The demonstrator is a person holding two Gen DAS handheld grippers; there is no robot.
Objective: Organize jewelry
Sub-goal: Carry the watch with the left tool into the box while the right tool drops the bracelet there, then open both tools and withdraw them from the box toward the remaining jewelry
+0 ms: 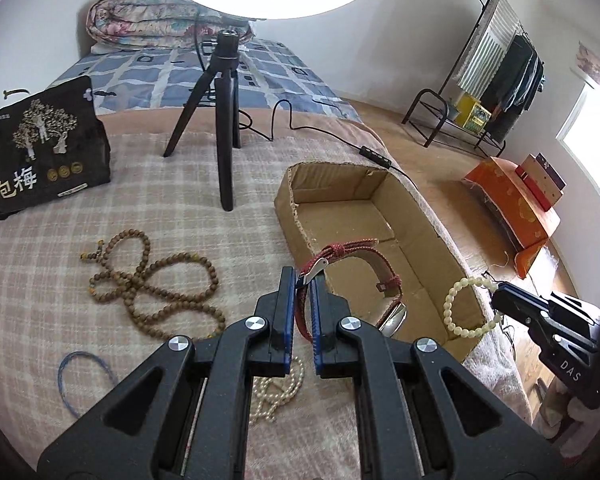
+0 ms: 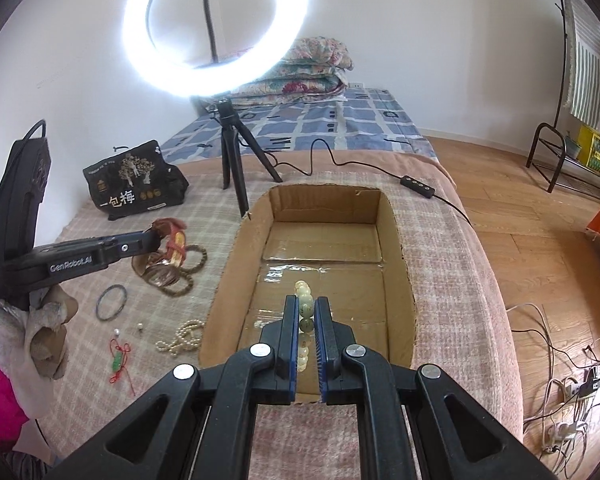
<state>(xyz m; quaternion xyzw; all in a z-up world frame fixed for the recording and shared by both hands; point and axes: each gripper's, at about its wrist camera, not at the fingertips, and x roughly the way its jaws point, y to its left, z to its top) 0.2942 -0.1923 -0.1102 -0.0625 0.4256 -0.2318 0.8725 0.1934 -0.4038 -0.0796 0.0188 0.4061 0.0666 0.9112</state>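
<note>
Jewelry is being carried for sorting: a red-strapped watch [image 1: 352, 280], centre frame, is being clamped by the left tongs [image 1: 302, 312]; a pale bead bracelet [image 2: 305, 308] is being clamped by the right tongs [image 2: 307, 320] above the cardboard box [image 2: 396, 264].

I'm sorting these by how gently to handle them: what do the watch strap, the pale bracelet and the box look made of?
Watch strap: seems woven red fabric, matte, with a speckled weave; its buckle looks like shiny metal.
Pale bracelet: glossy cream round beads, perhaps jade, stone or plastic; I cannot tell which.
Box: brown corrugated cardboard with raw cut edges.
</note>
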